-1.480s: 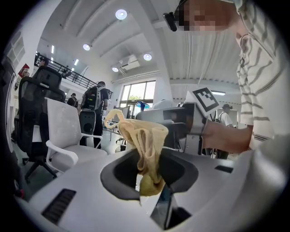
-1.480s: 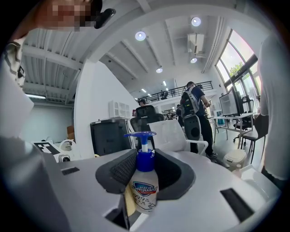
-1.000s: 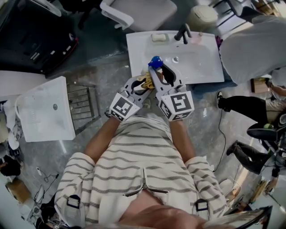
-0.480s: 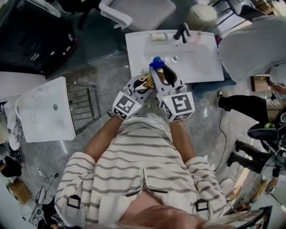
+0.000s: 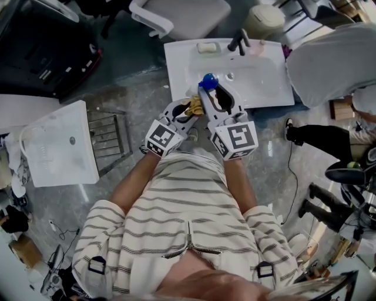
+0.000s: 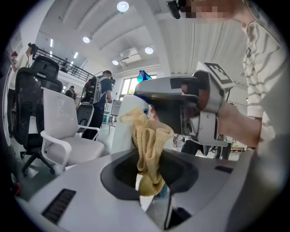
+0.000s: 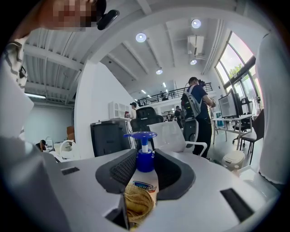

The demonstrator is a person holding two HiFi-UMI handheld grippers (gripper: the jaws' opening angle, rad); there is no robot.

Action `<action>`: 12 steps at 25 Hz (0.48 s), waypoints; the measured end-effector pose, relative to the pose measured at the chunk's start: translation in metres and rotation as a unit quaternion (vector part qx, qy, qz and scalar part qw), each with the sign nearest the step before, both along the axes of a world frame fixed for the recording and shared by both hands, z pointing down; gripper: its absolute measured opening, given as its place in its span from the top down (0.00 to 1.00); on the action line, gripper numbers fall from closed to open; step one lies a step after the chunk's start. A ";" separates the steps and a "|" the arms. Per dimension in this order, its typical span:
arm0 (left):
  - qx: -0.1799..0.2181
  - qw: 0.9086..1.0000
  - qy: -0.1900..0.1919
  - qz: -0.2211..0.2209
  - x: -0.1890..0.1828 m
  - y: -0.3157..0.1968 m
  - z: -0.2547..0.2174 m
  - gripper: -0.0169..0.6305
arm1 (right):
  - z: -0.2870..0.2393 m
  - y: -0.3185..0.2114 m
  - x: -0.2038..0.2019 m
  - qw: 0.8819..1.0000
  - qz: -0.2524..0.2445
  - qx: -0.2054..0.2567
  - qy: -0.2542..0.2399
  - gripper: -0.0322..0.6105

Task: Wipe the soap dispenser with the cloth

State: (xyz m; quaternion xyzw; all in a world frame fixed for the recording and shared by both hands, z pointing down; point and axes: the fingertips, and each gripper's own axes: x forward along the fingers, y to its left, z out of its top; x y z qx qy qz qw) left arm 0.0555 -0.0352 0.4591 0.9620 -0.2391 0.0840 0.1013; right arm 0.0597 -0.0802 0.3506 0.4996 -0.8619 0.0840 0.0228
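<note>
The soap dispenser (image 5: 207, 80), a white bottle with a blue pump, is held up over the sink's near edge, and my right gripper (image 5: 214, 99) is shut on its body. The right gripper view shows the bottle (image 7: 144, 164) between the dark pads, pump upward. My left gripper (image 5: 187, 114) is shut on a bunched yellow cloth (image 5: 194, 106), which presses on the bottle's left side. In the left gripper view the cloth (image 6: 147, 145) hangs from the jaws against the white bottle (image 6: 121, 133), with the right gripper (image 6: 199, 106) beyond. The cloth (image 7: 138, 201) also shows at the bottle's base.
A white sink (image 5: 264, 82) with a black faucet (image 5: 240, 41) and a soap bar (image 5: 208, 48) lies just ahead. Another white basin (image 5: 61, 144) sits on the floor at left beside a metal rack (image 5: 108, 138). A white chair (image 5: 182, 14) stands behind the sink. People are at the right.
The left gripper has rolled a little with the cloth against the bottle. The right gripper and the dispenser have stayed where they were.
</note>
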 end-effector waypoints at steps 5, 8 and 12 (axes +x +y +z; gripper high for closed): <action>0.003 1.000 0.004 -0.009 -0.008 0.000 -0.003 0.80 | 0.001 -0.001 0.000 1.000 -0.001 -0.002 -0.001 0.76; 0.006 1.000 0.006 -0.018 -0.012 0.000 -0.011 0.80 | 0.001 -0.001 0.001 1.000 -0.002 -0.002 0.000 0.76; 0.014 1.000 0.009 -0.025 -0.017 0.003 -0.019 0.80 | 0.001 0.001 0.001 1.000 -0.004 -0.002 -0.001 0.76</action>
